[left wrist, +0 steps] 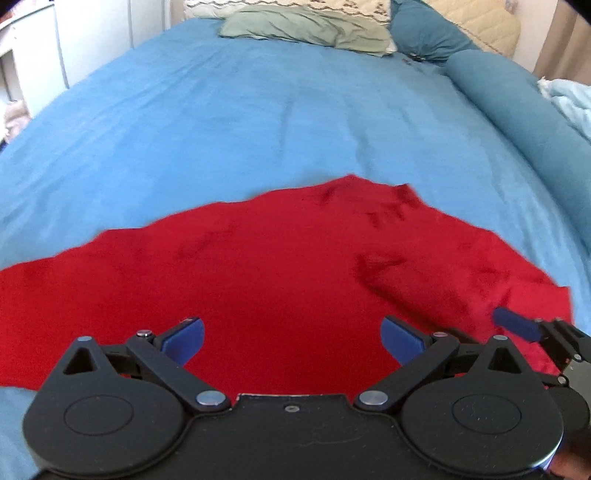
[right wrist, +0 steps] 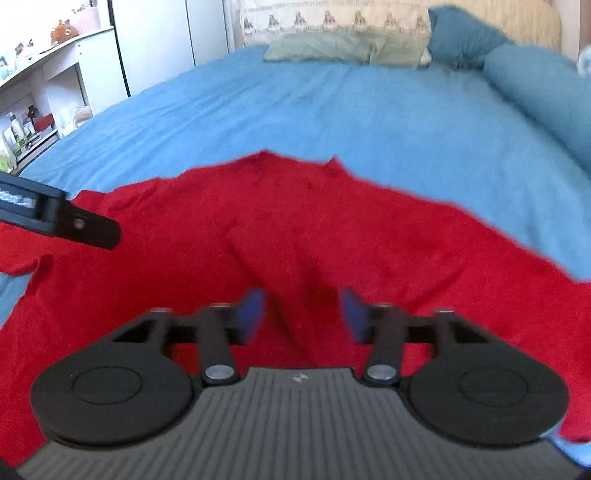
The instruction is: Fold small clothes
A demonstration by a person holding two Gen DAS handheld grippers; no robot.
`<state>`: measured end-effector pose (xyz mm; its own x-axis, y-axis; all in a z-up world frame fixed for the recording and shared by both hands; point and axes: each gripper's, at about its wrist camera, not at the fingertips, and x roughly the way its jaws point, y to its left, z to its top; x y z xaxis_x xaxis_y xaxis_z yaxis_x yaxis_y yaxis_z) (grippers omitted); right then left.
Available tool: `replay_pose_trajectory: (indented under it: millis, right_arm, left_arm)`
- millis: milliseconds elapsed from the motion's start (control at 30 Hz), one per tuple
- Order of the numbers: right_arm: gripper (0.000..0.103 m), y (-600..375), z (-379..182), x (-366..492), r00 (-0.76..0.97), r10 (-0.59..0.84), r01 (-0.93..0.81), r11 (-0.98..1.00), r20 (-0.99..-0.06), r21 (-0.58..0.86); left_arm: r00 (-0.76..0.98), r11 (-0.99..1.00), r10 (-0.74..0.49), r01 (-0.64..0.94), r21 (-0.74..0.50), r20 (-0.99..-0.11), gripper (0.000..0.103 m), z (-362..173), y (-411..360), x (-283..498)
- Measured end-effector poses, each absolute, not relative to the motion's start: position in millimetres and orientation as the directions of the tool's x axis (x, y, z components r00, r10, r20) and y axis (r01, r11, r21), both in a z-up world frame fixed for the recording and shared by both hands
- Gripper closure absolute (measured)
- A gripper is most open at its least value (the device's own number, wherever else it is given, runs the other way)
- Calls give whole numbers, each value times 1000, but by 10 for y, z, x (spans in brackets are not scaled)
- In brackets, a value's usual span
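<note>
On the near edge of the bed, left gripper (left wrist: 291,341) and right gripper (right wrist: 302,314) hover over the red garment (left wrist: 258,273), jaws apart and empty — likely freed to pick new corners. Garment: soft, fleecy, spread mostly flat, one ridge crease. Beyond — smooth blue bedspread (left wrist: 240,122), rumpled pillows (left wrist: 306,27).

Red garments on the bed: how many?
1. A single red garment lies spread on the blue bedspread, under both open grippers. More could be hidden beneath it or out of frame.
</note>
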<state>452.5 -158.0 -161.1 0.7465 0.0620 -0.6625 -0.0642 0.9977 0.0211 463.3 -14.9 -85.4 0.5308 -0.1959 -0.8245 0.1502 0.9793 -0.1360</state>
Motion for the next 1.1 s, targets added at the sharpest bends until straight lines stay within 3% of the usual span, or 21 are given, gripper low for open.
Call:
replay_pose_trajectory:
  millis: [67, 267, 367, 433, 667, 867, 967, 1000, 1100]
  right_arm:
    - [5, -1639, -1503, 4448, 764, 33, -52, 999, -644, -11]
    - [5, -2053, -1323, 4083, 742, -64, 68, 997, -667, -20]
    - [4, -2331, -1319, 3847, 731, -90, 157, 987, -677, 38]
    - [4, -2530, -1386, 3704, 721, -79, 197, 976, -689, 94]
    - [4, -2817, -1622, 3399, 671, -146, 268, 962, -727, 54]
    - [4, -2953, -1741, 3447, 638, -182, 320, 947, -749, 43]
    - [4, -2988, -1772, 3558, 635, -186, 327, 944, -750, 42]
    - [4, -2989, -1781, 3593, 633, -186, 326, 945, -752, 41]
    - [4, -2960, -1799, 3700, 632, -192, 317, 948, -751, 25]
  left_arm:
    - [509, 967, -250, 181, -181, -824, 0, -864, -346, 4642]
    - [466, 934, -321, 299, -195, -825, 8, -1005, -1133, 4624]
    - [494, 941, -296, 298, -160, -817, 25, -1107, -1319, 4665]
    - [494, 956, -247, 265, -126, -834, 43, -1211, -1312, 4687]
    - [519, 958, -236, 266, -107, -822, 43, -1363, -1052, 4439]
    - [535, 961, -264, 217, -172, -802, 47, -1432, -1145, 4601]
    - [547, 960, -276, 192, -203, -790, 91, -1391, -1176, 4730]
    - [552, 959, -282, 187, -213, -785, 98, -1354, -1172, 4753]
    - [615, 951, -309, 181, -251, -725, 99, -1069, -1082, 4747]
